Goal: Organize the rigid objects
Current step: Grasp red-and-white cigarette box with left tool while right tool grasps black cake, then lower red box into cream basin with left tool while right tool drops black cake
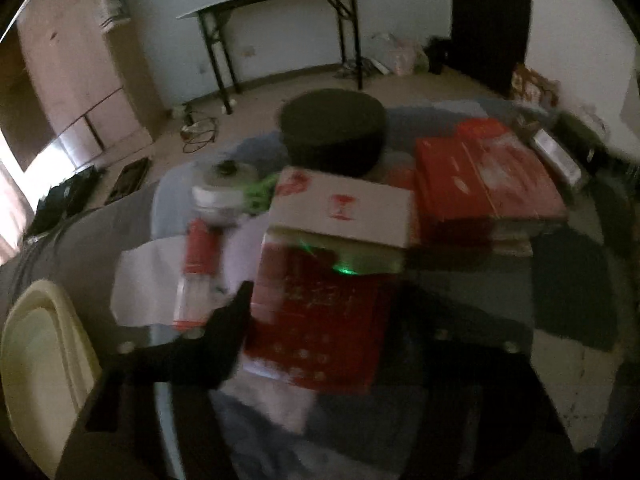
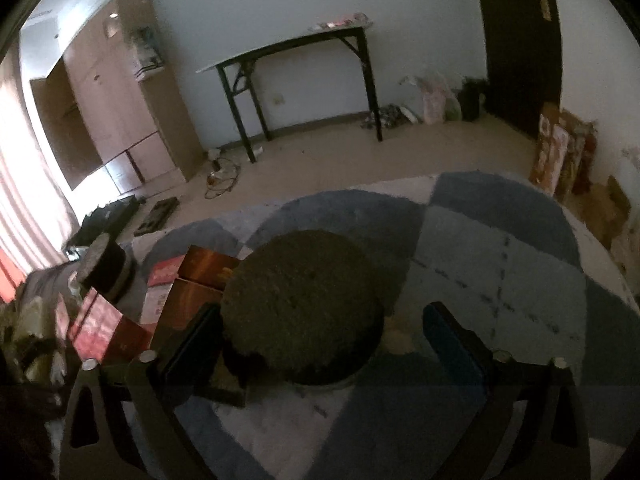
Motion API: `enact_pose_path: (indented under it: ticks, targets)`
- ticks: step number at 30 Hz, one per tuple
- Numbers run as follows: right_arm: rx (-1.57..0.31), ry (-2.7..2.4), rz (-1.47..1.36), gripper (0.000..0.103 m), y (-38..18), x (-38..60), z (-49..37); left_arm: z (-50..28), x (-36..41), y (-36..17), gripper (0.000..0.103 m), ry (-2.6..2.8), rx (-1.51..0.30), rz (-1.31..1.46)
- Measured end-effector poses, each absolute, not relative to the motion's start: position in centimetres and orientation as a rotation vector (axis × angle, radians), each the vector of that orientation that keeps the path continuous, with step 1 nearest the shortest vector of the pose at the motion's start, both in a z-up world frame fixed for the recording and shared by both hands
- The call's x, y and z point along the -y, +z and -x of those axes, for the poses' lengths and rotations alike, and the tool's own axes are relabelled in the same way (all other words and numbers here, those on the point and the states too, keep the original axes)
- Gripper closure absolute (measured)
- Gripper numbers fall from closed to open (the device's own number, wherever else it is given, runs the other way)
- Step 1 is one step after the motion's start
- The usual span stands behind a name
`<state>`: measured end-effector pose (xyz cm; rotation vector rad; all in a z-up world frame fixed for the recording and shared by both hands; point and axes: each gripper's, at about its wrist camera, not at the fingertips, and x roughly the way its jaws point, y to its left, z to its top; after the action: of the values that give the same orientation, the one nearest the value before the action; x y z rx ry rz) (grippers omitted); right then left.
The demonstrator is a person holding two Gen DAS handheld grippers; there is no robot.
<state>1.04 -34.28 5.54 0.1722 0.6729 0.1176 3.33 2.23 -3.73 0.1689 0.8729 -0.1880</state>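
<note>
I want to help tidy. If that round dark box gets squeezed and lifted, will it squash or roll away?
Probably neither. The round dark box looks stiff and sits flat on the blue cloth, so it shouldn't roll. It nearly fills the right gripper, so it might slip.

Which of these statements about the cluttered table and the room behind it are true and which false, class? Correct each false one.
1. The dark round lidded tin sits between the fingers of the right gripper. True.
2. The black-legged folding table stands in the middle of the room. False: it stands against the white wall.
3. The flat red cardboard box lies between the fingers of the left gripper. True.
4. The white cardboard box with red markings stands on the floor. False: it lies on top of other boxes.
</note>
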Motion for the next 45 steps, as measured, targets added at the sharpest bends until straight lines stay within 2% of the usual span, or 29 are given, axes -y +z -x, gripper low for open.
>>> enact_pose_path:
  ticks: [1,2,10,18,23,27,31,37,41,45]
  targets:
    - [-0.675,0.122,-0.163,0.025,5.2,34.2,-1.2,-3.4,-2.9,-3.4,0.042,-0.202,-0.871,-0.124]
    - [-0.667,0.135,-0.169,0.03,5.1,34.1,-1.3,-3.3,-3.2,-3.3,0.043,-0.206,-0.867,-0.105]
    - [-0.654,0.174,-0.239,0.033,4.4,35.9,-1.0,-2.3,-5.1,-1.5,0.045,-0.196,-0.817,-0.051]
    - [-0.597,0.163,-0.31,0.033,4.6,38.9,1.3,-1.0,-11.4,1.2,0.045,-0.078,-0.728,0.105]
    - [-0.51,0.223,-0.242,0.033,7.8,36.9,5.3,1.6,-16.7,3.3,0.045,0.154,-0.681,0.131]
    - [-0.469,0.445,-0.079,0.033,11.6,28.6,9.2,3.3,-22.0,2.7,0.045,0.341,-0.735,0.168]
    - [-0.526,0.741,0.143,0.033,12.2,15.7,12.0,5.4,-26.3,1.5,0.045,0.421,-0.776,0.26]
    - [-0.648,1.005,0.357,0.033,7.3,-0.3,14.3,7.1,-31.0,-1.9,0.045,0.48,-0.836,0.398]
    - [-0.66,1.017,0.5,0.033,3.8,-5.6,14.8,7.1,-31.8,-3.6,0.045,0.509,-0.884,0.438]
    - [-0.653,1.001,0.591,0.033,2.7,-9.4,13.4,7.2,-32.3,-4.9,0.045,0.528,-0.912,0.474]
